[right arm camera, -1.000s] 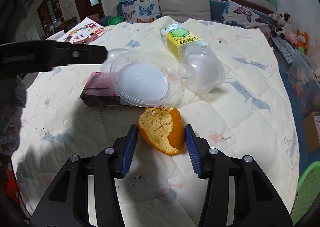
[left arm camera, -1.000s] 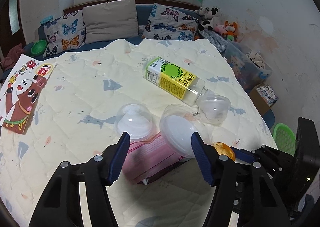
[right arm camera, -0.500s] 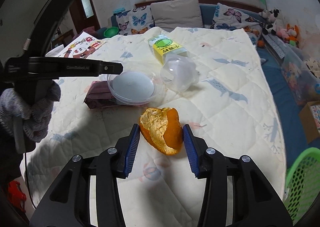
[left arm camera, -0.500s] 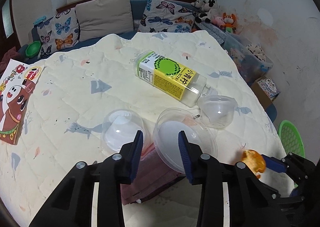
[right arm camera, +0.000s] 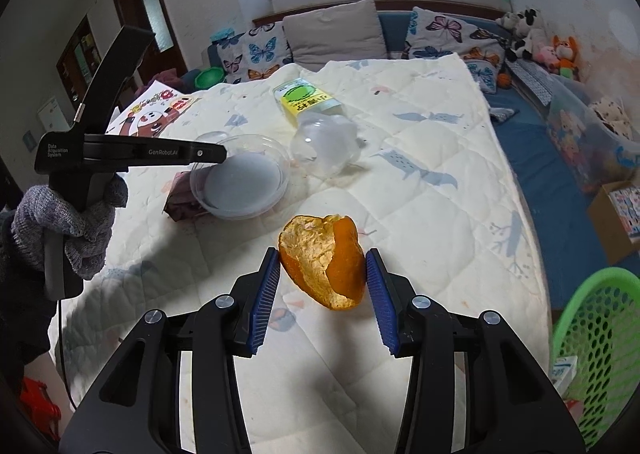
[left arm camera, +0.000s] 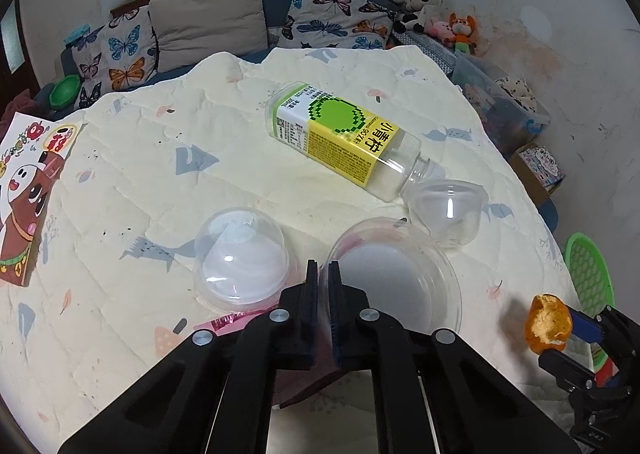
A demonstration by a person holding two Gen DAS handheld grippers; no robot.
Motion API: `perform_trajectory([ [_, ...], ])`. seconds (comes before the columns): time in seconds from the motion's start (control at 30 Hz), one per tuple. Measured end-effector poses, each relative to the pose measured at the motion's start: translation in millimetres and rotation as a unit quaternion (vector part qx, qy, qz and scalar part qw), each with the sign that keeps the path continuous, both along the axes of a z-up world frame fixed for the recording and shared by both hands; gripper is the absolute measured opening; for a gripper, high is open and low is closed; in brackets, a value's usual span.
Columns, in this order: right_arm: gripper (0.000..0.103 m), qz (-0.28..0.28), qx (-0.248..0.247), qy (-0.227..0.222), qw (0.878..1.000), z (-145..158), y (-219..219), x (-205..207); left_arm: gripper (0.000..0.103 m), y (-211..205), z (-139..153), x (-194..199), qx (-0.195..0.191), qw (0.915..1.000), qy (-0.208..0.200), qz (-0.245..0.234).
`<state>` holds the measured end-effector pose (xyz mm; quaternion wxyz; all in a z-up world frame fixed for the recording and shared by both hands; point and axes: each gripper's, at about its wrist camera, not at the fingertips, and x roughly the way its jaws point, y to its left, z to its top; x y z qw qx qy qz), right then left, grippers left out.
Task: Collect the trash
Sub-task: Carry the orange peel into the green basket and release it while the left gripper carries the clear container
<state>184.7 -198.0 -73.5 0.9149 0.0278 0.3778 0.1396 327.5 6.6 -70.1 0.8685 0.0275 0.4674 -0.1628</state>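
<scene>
- At lower centre of the left wrist view our left gripper (left arm camera: 324,274) has just pinched the rim of the clear plastic bowl (left arm camera: 396,286)
- At centre of the right wrist view our right gripper (right arm camera: 322,286) clamps the orange peel (right arm camera: 320,258), green basket (right arm camera: 596,338) at lower right

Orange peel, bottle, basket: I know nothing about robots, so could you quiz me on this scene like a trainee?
1. Multiple choice: what is the right gripper holding? A) a picture book B) an orange peel C) a cushion
2. True or false: the bottle with the yellow and green label stands upright.
3. What colour is the mesh basket?

Key:
1. B, the peel sits between the blue pads.
2. False, it lies on its side.
3. Green.
</scene>
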Motion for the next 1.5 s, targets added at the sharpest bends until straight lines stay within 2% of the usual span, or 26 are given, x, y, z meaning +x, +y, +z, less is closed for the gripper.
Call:
perform_trajectory([
  [0.4, 0.043, -0.021, 0.013, -0.017, 1.000, 17.0, -20.5, -38.5, 0.005, 3.4, 31.4, -47.1, -0.014, 0.9995, -0.027, -0.008],
  [0.7, 0.043, -0.060, 0.015, -0.026, 0.998, 22.4, -54.9, -78.2, 0.005, -21.3, 40.4, -92.6, -0.030, 0.9983, -0.031, -0.039],
  [1.0, 0.043, -0.131, 0.018, -0.025, 0.991, 16.3, -118.8, -120.4, 0.005, -75.0, 44.8, -122.8, -0.040, 0.9952, -0.028, -0.085],
  [1.5, 0.045, -0.251, 0.008, -0.010, 0.968, 0.0, -230.9, -163.7, 0.005, -172.0, 55.8, -146.0, -0.043, 0.9864, -0.027, -0.157],
])
